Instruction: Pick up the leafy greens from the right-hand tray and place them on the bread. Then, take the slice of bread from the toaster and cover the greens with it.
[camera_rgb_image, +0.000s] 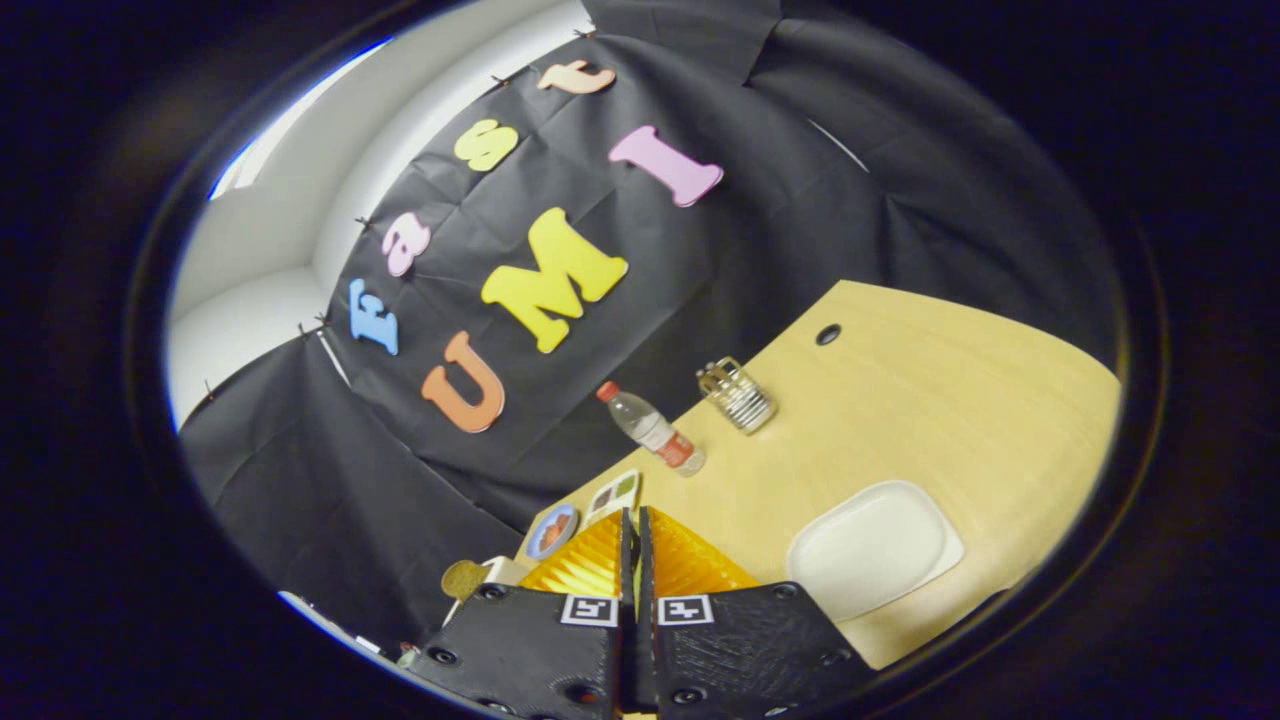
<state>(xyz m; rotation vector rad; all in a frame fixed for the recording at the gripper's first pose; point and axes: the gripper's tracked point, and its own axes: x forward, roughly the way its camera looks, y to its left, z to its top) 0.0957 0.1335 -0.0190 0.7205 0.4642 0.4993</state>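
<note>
A pale wooden desk (930, 400) is seen, bearing an empty white tray (875, 545). The gripper (637, 530) is clenched on nothing. Greens and bread cannot be made out; completion cannot be judged.

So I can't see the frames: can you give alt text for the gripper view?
The gripper, fingers shut with nothing between them, is tilted over a wooden table. Beyond the fingers lie a white tray, a water bottle and a wire holder.

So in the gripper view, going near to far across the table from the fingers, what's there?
Closed fingers, with nothing gripped → white tray → plastic water bottle lying down → metal wire holder → dark hole in the tabletop.
</note>
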